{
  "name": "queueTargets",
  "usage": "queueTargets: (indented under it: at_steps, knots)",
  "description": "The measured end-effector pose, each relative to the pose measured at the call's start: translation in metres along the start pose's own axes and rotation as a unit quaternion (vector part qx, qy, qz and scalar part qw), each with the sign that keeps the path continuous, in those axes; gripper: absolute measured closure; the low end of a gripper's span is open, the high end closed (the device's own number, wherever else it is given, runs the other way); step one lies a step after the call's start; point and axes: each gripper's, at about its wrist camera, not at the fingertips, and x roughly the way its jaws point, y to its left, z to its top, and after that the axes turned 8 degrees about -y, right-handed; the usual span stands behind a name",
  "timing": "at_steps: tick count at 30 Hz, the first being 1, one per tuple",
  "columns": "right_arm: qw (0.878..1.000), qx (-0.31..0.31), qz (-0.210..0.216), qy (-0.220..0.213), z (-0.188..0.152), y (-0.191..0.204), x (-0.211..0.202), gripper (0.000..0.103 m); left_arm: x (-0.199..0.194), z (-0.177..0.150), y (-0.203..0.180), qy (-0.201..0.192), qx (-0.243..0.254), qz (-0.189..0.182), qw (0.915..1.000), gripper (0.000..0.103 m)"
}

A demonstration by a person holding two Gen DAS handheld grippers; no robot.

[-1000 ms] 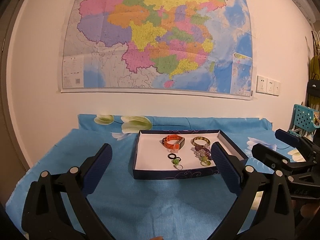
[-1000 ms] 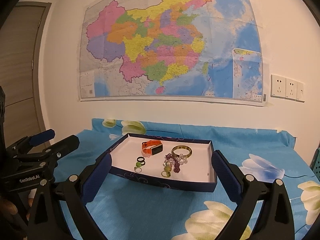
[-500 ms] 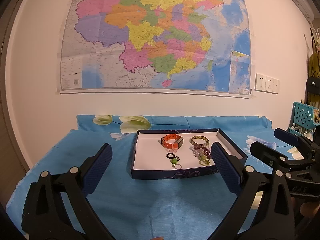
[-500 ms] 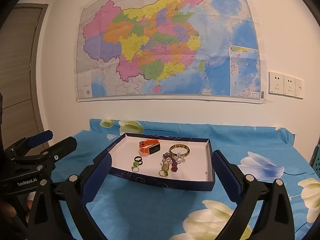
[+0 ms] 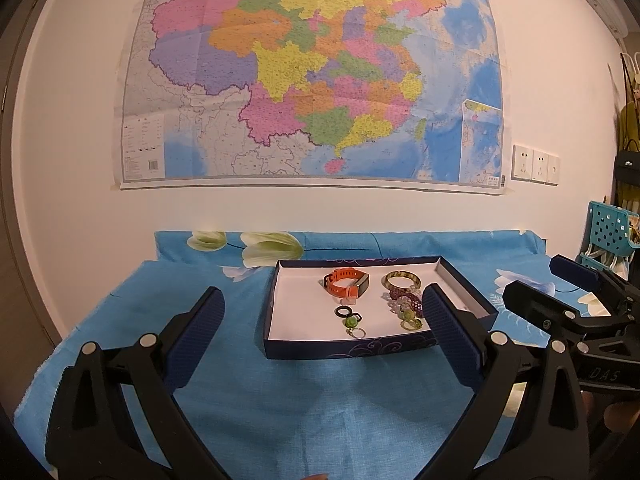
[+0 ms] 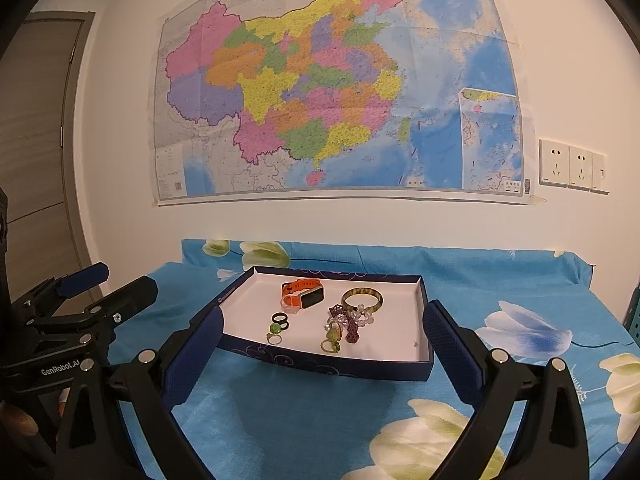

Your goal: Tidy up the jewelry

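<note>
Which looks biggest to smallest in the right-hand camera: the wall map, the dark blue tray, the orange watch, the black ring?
1. Wall map, by far the largest.
2. Dark blue tray.
3. Orange watch.
4. Black ring, the smallest.

The map hangs farther away than the rest, yet looks largest anyway, so the order is safe.

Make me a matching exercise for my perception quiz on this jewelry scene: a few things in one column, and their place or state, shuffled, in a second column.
Column 1:
1. orange watch
2. green bangle
3. black rings
4. left gripper

Column 2:
A. open, holding nothing, short of the box
B. far part of the box, on its left side
C. far part of the box, on its right side
D. just in front of the watch, beside a green-stone ring

Pairs: 1-B, 2-C, 3-D, 4-A
</note>
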Motion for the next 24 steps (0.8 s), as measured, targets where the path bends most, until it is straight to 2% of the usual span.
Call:
queueTargets:
  at_steps: [24]
  knots:
    - [1.000, -0.002, -0.001, 0.003, -0.0021, 0.0038, 0.0008, 0.006, -0.0002, -0.0006, -0.0005, 0.000, 0.000, 0.000, 1.0000, 0.006]
